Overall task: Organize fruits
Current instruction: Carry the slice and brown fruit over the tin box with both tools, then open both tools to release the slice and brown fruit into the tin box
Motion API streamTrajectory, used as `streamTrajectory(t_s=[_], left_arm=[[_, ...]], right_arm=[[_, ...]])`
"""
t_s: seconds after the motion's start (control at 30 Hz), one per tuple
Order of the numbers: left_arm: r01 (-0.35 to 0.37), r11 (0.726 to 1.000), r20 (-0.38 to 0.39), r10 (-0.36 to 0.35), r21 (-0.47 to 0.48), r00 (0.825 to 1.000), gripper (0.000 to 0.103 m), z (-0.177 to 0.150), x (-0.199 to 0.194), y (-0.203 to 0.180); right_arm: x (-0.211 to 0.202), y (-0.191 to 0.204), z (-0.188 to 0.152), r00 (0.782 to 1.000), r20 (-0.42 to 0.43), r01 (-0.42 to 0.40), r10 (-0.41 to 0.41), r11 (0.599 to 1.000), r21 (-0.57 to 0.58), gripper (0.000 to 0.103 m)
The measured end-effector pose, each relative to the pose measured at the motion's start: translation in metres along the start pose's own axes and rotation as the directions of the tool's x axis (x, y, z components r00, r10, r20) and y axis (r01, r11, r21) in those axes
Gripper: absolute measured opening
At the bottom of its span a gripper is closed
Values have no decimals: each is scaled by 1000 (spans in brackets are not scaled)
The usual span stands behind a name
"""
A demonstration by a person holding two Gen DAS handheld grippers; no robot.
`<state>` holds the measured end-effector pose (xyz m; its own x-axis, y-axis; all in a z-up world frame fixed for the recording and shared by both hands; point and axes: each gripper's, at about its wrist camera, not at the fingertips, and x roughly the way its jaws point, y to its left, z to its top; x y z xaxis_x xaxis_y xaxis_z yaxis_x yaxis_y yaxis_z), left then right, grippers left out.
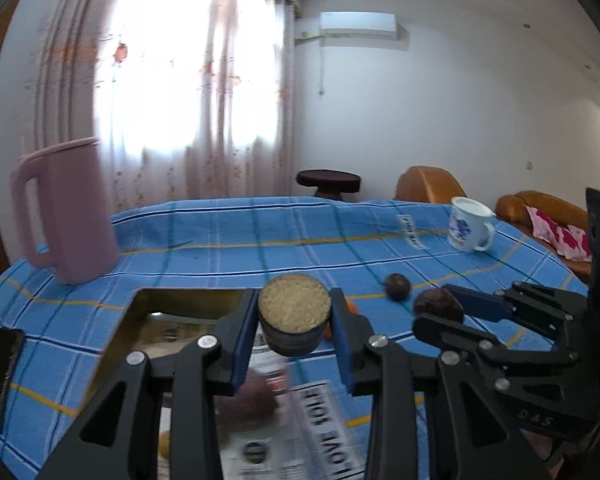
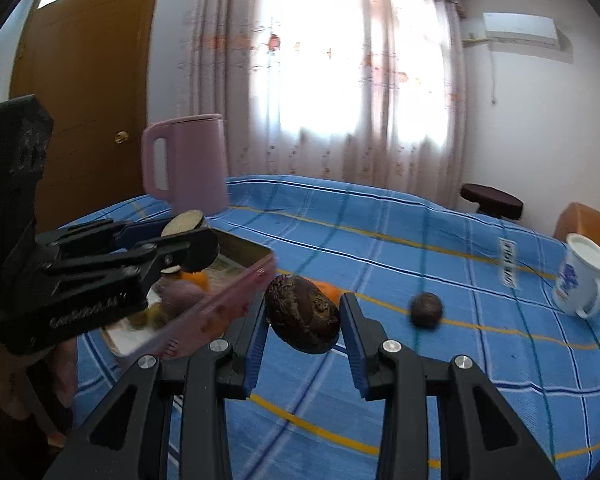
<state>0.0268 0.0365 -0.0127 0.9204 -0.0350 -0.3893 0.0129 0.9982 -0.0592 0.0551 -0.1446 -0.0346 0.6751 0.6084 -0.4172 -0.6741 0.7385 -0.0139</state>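
My left gripper [image 1: 295, 316] is shut on a dark cut fruit with a pale grainy cut face [image 1: 294, 301], held above the tin tray [image 1: 148, 300]. In the right wrist view it [image 2: 188, 248] hangs over the tray [image 2: 236, 292], which holds a purple fruit [image 2: 176, 294] and an orange piece [image 2: 196, 279]. My right gripper [image 2: 303, 316] is shut on a dark brown wrinkled fruit [image 2: 303, 312], held above the cloth just right of the tray; it also shows in the left wrist view [image 1: 438, 306]. A small dark round fruit [image 2: 426, 310] lies on the cloth. An orange fruit [image 2: 328, 290] sits behind the held fruit.
A pink jug [image 2: 188, 168] stands at the far left of the blue checked tablecloth [image 2: 380, 240]. A white mug [image 2: 580, 280] stands at the right. A phone [image 1: 0, 372] lies at the left edge. Printed paper [image 1: 320, 432] lies under my left gripper.
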Motion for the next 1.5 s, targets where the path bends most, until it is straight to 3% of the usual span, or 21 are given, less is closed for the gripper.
streamTrajectory(t_s=[0.3,0.53,0.9,0.97,1.0,1.07,1.13,1.37,1.5], left_arm=[[-105,992,-23,103,-65,994,37,-5,-9,56],[-167,983,-56,163,-80,985,36,-13,-12,80],[-187,976,-122,174,-112,977,37,-28,-4,101],[-197,974,-120,183,-113,976,40,-28,-4,102],[-200,973,-117,186,-114,975,48,-28,-5,102],[-208,972,-107,196,-111,975,60,-27,-6,100],[-211,971,-86,203,-109,975,71,-25,-9,96],[-174,980,-58,169,-96,984,82,-14,-8,77],[-153,985,-54,149,-80,987,91,-6,0,62]], right_arm=[[15,46,14,994,-14,-113,113,992,-53,38],[33,85,13,981,-68,-189,183,976,-105,38],[62,112,4,960,-173,-245,220,960,-138,38],[68,113,3,951,-208,-260,228,956,-137,38],[69,113,3,950,-217,-259,227,956,-137,39],[63,110,3,956,-196,-249,220,959,-138,40],[55,101,4,965,-167,-227,203,965,-134,50],[48,27,15,990,-132,-60,56,998,-27,60],[74,-10,18,978,-203,51,-48,999,10,62]])
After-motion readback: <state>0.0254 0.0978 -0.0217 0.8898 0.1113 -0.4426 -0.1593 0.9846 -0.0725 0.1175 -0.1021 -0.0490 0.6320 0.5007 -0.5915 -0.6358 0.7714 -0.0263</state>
